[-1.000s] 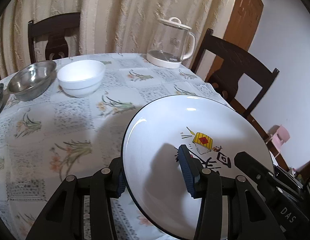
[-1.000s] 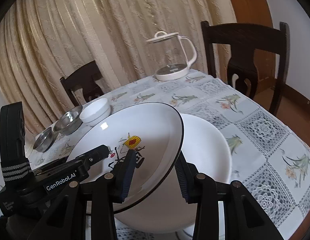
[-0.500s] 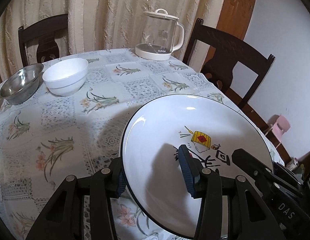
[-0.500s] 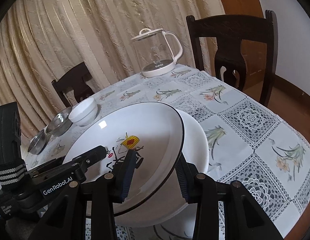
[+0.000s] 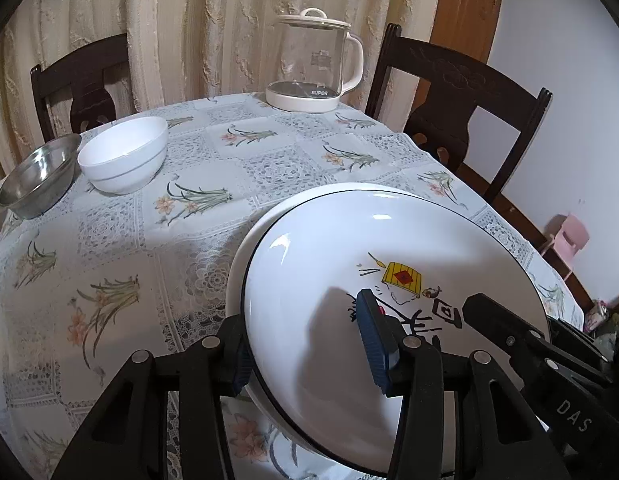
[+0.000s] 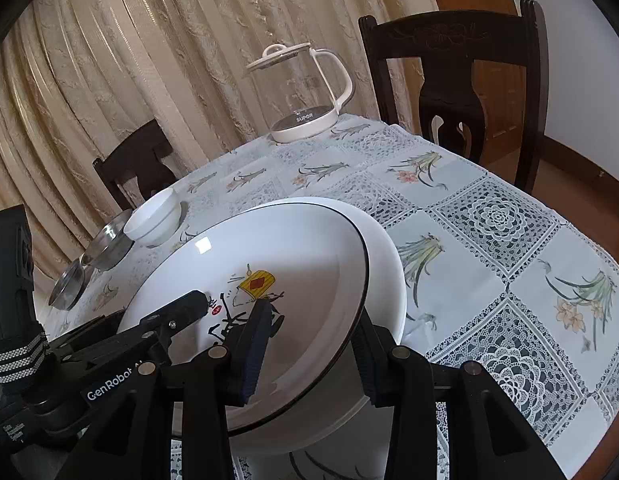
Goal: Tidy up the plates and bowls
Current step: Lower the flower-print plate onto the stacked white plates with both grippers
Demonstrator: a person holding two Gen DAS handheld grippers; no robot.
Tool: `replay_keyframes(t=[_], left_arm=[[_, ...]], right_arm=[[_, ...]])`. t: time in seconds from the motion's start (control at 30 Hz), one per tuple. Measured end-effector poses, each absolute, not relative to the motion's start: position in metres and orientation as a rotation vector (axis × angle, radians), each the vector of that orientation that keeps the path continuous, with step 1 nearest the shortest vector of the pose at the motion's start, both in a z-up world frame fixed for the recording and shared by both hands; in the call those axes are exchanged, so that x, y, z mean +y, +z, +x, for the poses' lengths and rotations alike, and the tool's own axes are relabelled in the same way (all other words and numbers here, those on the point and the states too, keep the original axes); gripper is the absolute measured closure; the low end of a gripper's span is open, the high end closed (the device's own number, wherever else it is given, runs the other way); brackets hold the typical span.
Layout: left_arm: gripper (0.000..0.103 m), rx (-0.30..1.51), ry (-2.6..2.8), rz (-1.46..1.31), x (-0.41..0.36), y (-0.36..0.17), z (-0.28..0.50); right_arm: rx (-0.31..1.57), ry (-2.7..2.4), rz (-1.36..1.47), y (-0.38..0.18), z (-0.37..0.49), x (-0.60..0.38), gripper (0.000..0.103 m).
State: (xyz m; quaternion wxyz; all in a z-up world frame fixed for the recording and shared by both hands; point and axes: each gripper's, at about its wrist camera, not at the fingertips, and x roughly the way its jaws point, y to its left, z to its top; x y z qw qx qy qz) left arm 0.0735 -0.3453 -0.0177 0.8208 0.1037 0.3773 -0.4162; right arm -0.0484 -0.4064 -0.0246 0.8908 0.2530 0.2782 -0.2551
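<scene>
Cream curtains [image 5: 189, 28] and dark wooden chairs [image 5: 461, 120] ring a tabletop [image 5: 121, 248] under a lace-and-flower cloth.

Nearest, the left gripper [image 5: 309, 356] has its jaws clamped on the near rim of the printed plate [image 5: 349, 264], one blue pad under the edge and one on the face. The right gripper [image 6: 309, 352] is clamped on the opposite rim of the same plate, one pad on the drawing and one below. The plate sits tilted over a plain white plate [image 6: 385, 264] on the cloth, whose rim shows just beyond the black-lined edge; whether the two touch cannot be told.

The risks, as I judge them: glazed rims are slick, so if one side lets go first, the plate could swing and knock the one below. Lowering it off-centre would leave the stack crooked, and it stands near the table edge, so a push could slide both toward the drop. Each gripper also reaches close to the other across the plate.

Farther back stand a white bowl [image 5: 123, 160] and a steel bowl [image 5: 39, 174], just beside each other; a second steel bowl [image 6: 67, 286] lies past them. Farthest is a glass kettle [image 5: 313, 64].

Writing: "SUPOR" on the kettle base, "GenRobot" and "DAS" on the gripper bodies; the plate's drawn characters are not legible.
</scene>
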Motion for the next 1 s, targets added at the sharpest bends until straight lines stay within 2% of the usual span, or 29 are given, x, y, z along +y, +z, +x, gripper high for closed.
replay_keyframes(t=[0.47, 0.6, 0.9, 1.0], left_arm=[[0.049, 0.809, -0.891, 0.257, -0.348, -0.018, 0.072], [0.042, 0.73, -0.874, 0.279, -0.347, -0.008, 0.065], [0.039, 0.641, -0.828, 0.341, -0.344, 0.006, 0.053], [0.035, 0.618, -0.8, 0.368, -0.342, 0.008, 0.048]], right_arm=[[0.526, -0.57, 0.58, -0.022, -0.058, -0.418, 0.058], [0.494, -0.596, 0.534, -0.012, -0.061, -0.415, 0.056], [0.484, -0.602, 0.525, -0.009, -0.061, -0.413, 0.054], [0.484, -0.604, 0.526, -0.009, -0.061, -0.413, 0.054]])
